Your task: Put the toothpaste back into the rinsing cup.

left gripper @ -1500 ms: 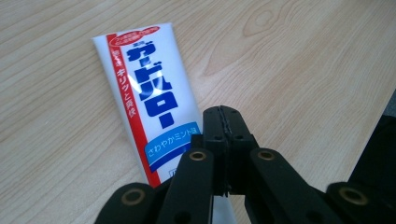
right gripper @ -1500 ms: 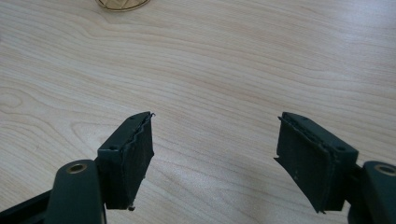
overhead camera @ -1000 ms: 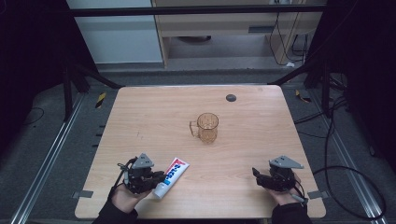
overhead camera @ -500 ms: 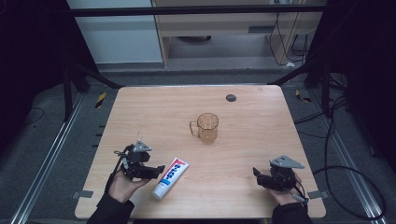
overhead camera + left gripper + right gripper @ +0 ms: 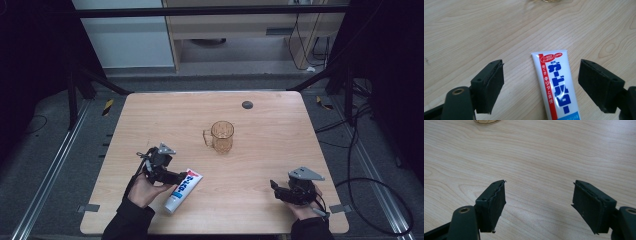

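Between the wide-open left gripper [image 5: 541, 82] jaws lies a toothpaste tube [image 5: 555, 85], unheld.
Its lower end is cut off; right gripper [image 5: 539, 202] gapes wide, empty, over bare counter [image 5: 549, 150].

Matt wood-grain table [image 5: 280, 150], glossy tube [image 5: 555, 82]

Lighting, high view: dim overall; the counter [image 5: 280, 150] is the one well-lit area, evenly lit from above, with the surroundings falling to near black at both sides. Shadows on the wood: short, soft. Glare: none strong. Sharpness: soft, low detail, slight grain.

Lighting, both gripper views: bright, even, pale wood grain crisp. Toothpaste tube [image 5: 554, 82] print sharp and legible. Tongs [image 5: 540, 85] dark, their inner faces in shade, nearest parts slightly blurred. Edge distortion: mild.
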The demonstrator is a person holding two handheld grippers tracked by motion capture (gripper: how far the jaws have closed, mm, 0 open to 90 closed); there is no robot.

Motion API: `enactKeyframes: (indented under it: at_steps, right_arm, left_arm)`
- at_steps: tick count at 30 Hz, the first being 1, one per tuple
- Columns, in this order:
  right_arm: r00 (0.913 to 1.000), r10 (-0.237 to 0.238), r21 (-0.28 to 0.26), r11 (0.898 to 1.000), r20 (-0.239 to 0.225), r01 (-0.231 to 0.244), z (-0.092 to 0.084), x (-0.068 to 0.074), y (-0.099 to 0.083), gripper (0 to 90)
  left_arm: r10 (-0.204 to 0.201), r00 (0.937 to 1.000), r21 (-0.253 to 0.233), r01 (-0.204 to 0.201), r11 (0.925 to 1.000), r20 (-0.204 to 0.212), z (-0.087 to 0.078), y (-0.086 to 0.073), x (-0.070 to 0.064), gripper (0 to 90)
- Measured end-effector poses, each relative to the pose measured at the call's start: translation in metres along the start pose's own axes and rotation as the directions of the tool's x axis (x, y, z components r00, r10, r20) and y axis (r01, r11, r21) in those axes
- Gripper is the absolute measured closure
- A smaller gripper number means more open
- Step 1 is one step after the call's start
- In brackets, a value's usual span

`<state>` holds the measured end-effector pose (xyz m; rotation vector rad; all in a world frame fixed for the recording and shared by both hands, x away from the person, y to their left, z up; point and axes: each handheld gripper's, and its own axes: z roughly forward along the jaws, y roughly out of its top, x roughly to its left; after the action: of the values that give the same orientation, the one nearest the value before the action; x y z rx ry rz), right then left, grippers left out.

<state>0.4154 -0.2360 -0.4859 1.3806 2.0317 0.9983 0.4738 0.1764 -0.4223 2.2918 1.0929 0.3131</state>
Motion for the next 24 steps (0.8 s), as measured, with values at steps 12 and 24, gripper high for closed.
enactKeyframes:
  at_steps: [12, 24]
  right_arm:
    - [0.9999, -0.01, 0.014, 1.0, -0.008, 0.01, 0.002, 0.002, -0.001, 26.3]
    - [0.9999, -0.006, 0.022, 1.0, -0.01, 0.006, 0.003, 0.001, -0.001, 26.3]
  left_arm:
    - [0.023, 0.9996, 0.056, -0.024, 0.9981, 0.018, 0.021, -0.001, -0.008, 21.0]
    - [0.046, 0.9986, 0.125, -0.049, 0.9909, 0.025, 0.039, -0.003, -0.016, 21.6]
